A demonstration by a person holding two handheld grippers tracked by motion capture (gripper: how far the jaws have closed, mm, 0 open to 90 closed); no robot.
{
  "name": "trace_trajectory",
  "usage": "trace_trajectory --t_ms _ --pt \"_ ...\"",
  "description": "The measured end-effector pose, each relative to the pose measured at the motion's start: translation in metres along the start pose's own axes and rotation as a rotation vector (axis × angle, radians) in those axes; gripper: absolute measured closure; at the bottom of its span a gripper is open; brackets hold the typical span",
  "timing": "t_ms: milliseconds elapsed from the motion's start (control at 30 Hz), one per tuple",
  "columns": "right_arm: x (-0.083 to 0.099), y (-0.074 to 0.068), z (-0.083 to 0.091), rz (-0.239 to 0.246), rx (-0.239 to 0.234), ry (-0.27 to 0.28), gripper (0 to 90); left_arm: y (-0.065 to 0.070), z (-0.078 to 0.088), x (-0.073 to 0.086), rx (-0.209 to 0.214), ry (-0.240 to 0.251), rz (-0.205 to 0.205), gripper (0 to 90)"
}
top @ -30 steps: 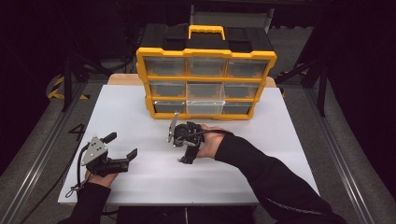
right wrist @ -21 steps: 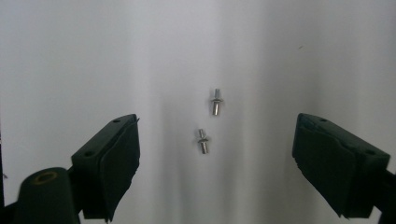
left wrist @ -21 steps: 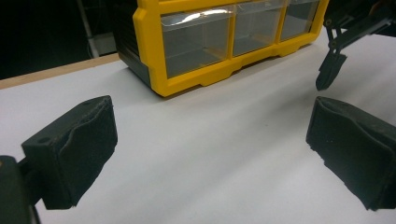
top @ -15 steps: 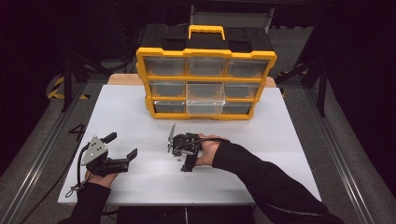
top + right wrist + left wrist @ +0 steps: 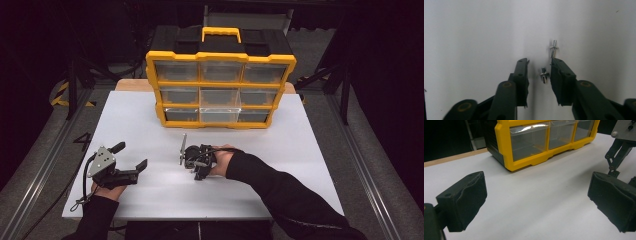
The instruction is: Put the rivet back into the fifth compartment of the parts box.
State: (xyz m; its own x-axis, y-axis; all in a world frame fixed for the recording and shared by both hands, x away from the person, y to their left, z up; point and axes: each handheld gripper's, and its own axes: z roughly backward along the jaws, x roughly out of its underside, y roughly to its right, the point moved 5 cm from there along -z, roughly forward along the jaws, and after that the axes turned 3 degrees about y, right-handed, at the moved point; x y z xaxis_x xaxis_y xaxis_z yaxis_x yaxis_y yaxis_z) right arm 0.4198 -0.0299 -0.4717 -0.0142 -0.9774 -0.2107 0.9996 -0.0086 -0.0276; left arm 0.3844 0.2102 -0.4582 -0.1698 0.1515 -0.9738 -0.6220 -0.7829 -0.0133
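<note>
The left tongs (image 5: 131, 159) rest on the near-left part of the white counter (image 5: 310, 150). Their jaws stand wide apart with nothing between them, and they sit where they sat a second ago.

The right tongs (image 5: 184, 156) have come down from a raised position to the counter surface at its near centre. Their jaws have just been closing and now stand a narrow gap apart.

In the right gripper view, a small metal pin (image 5: 544, 75) lies on the counter inside that gap. It is close to the right-hand pad but not yet clamped. A second pin (image 5: 554, 48) lies just beyond the jaw tips, outside the gap.

The yellow drawer cabinet (image 5: 220, 82) stands at the far edge, well apart from both tongs.

Assessment: the pick-up is at the closing stage. Further closing should secure the nearer pin, provided it does not roll or slip out.
</note>
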Motion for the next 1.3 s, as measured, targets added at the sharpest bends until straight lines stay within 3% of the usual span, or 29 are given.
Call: trace_trajectory --t_ms 100,367,833,1300 --pt "-0.001 -0.002 -0.001 0.005 0.002 -0.001 81.2 0.0 0.0 0.0 0.0 0.0 -0.001 3.1" --pt "-0.004 -0.003 0.003 0.022 0.002 -0.014 82.2 0.0 0.0 0.0 -0.001 0.0 -0.003 3.1" --pt "-0.015 -0.006 0.042 0.071 0.028 -0.009 82.2 0.0 0.0 0.0 -0.001 0.002 -0.002 3.1" --pt "-0.02 -0.001 0.082 0.08 0.069 0.036 82.2 0.0 0.0 0.0 0.0 0.0 -0.001 3.1"
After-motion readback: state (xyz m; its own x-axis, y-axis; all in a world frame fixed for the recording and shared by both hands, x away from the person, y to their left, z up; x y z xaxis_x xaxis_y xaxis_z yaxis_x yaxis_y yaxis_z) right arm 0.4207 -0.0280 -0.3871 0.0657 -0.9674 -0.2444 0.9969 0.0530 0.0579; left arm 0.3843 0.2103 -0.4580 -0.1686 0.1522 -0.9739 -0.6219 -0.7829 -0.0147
